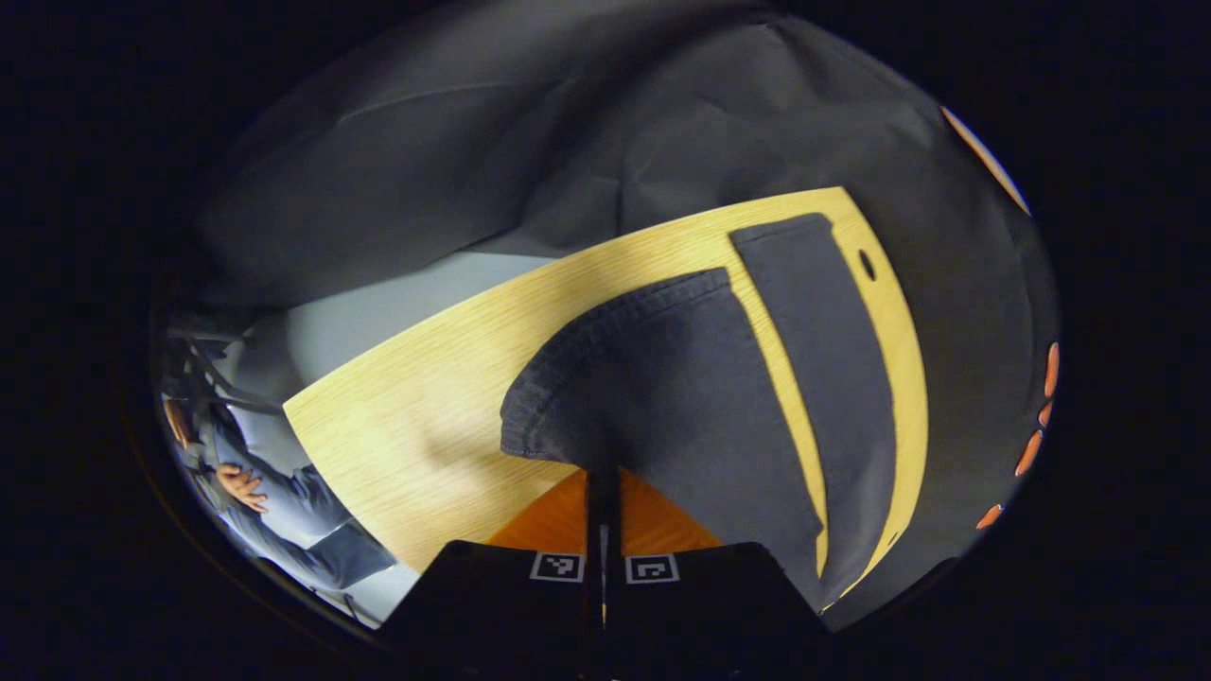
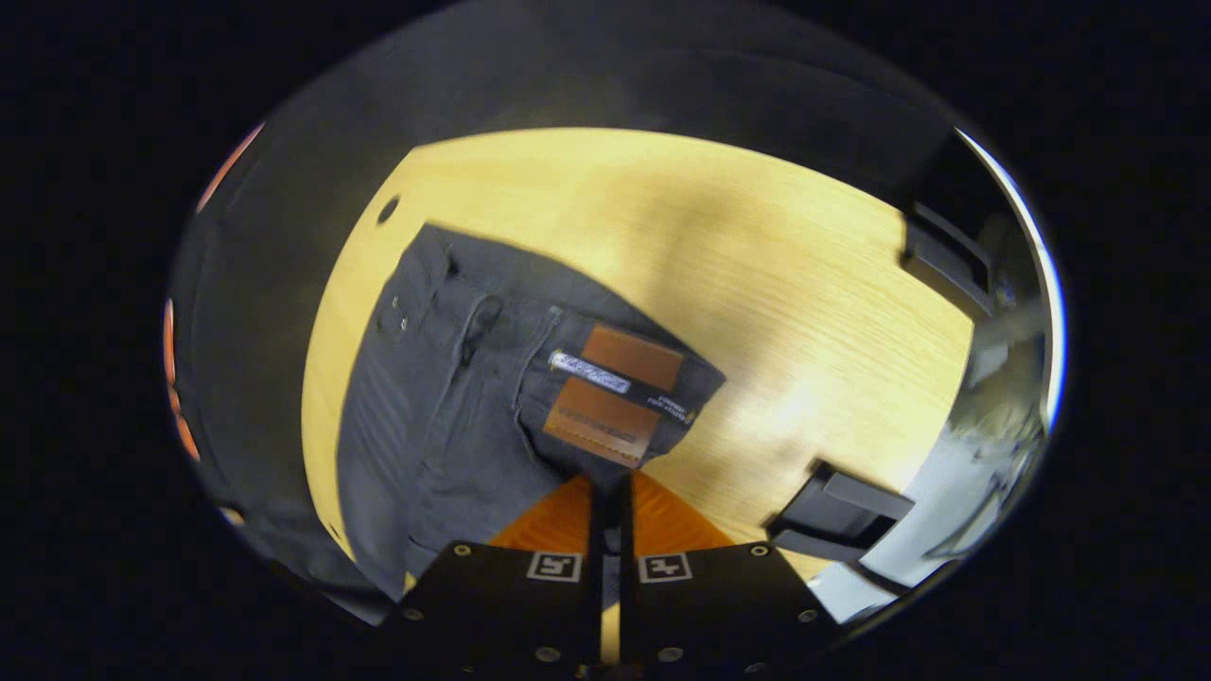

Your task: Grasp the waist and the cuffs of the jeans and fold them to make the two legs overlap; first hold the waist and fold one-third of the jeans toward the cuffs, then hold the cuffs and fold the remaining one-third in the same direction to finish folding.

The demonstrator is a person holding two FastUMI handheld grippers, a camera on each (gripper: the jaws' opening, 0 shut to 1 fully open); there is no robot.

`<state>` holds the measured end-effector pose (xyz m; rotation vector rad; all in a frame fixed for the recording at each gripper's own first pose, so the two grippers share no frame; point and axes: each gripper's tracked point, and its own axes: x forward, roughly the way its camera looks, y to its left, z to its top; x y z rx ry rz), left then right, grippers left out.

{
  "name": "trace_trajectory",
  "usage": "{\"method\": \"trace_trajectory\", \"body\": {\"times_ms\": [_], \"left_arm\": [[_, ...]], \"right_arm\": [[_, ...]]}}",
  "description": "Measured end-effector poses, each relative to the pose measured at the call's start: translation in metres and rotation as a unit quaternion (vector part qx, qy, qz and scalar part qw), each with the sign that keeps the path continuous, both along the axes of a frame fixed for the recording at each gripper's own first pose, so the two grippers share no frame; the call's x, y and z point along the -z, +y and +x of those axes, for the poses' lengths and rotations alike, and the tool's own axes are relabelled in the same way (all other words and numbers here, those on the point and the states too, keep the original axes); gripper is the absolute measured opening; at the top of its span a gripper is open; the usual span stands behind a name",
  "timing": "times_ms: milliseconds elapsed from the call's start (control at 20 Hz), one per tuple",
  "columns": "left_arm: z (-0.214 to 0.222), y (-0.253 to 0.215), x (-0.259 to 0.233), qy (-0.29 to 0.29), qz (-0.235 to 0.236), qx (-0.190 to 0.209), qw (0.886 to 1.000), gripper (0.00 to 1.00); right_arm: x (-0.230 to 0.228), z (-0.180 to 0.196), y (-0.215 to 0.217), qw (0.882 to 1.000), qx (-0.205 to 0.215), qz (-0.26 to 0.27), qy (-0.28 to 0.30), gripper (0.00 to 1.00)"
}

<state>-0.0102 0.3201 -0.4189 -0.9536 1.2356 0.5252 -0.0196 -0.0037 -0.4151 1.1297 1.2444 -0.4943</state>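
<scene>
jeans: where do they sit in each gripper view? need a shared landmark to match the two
Left gripper view: jeans, cuff end, centre to right, nearer leg's hem pinched in the left gripper.
Right gripper view: jeans, waist end with a brown patch, centre-left, at the right gripper.
Shared landmark: the dark hole in the wooden table.

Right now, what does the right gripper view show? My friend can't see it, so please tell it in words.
The right gripper is closed on the waist edge of dark grey jeans, just below their brown leather waist patch. The jeans lie on a light wooden table and stretch away to the left. A black block-shaped object sits on the table at the right.
</scene>
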Motion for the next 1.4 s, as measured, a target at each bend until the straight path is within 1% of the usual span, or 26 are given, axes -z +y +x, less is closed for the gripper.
{"method": "trace_trajectory", "body": {"times_ms": [50,100,150,200,250,350,550,750,900,1100,1200,1400], "left_arm": [[0.004,-0.001,-0.002,-0.014,-0.006,-0.003,1.000,0.01],[0.009,-0.004,-0.002,-0.029,-0.010,-0.006,1.000,0.01],[0.013,-0.004,-0.006,-0.037,-0.012,0.001,0.999,0.01],[0.016,-0.004,-0.010,-0.044,-0.010,0.010,0.999,0.01],[0.020,-0.004,-0.013,-0.052,-0.011,0.015,0.998,0.01],[0.027,-0.004,-0.023,-0.066,-0.015,0.025,0.997,0.01],[0.048,-0.012,-0.038,-0.090,-0.026,0.044,0.995,0.01],[0.079,-0.014,-0.054,-0.118,-0.035,0.060,0.991,0.01],[0.103,-0.016,-0.063,-0.133,-0.034,0.084,0.987,0.01],[0.143,-0.017,-0.074,-0.153,-0.031,0.116,0.981,0.01],[0.164,-0.014,-0.075,-0.157,-0.032,0.122,0.980,0.01],[0.200,-0.006,-0.068,-0.148,-0.024,0.133,0.980,0.01]], "right_arm": [[-0.006,0.002,0.001,1.000,0.011,0.012,-0.012,0.07],[-0.004,0.001,0.001,1.000,0.012,0.011,-0.016,0.12],[-0.008,0.005,0.003,0.999,0.019,0.017,-0.027,0.08],[-0.014,0.011,0.005,0.999,0.031,0.024,-0.039,0.08],[-0.022,0.017,0.005,0.997,0.033,0.029,-0.059,0.08],[-0.033,0.023,0.003,0.997,0.028,0.017,-0.068,0.08],[-0.062,0.049,0.004,0.992,0.052,0.021,-0.111,0.08],[-0.082,0.072,0.007,0.989,0.058,0.024,-0.136,0.08],[-0.093,0.091,0.014,0.988,0.046,0.018,-0.146,0.08],[-0.109,0.120,0.018,0.987,0.043,0.006,-0.157,0.08],[-0.114,0.133,0.017,0.987,0.045,0.002,-0.156,0.08],[-0.122,0.158,0.012,0.986,0.059,0.002,-0.157,0.08]]}}
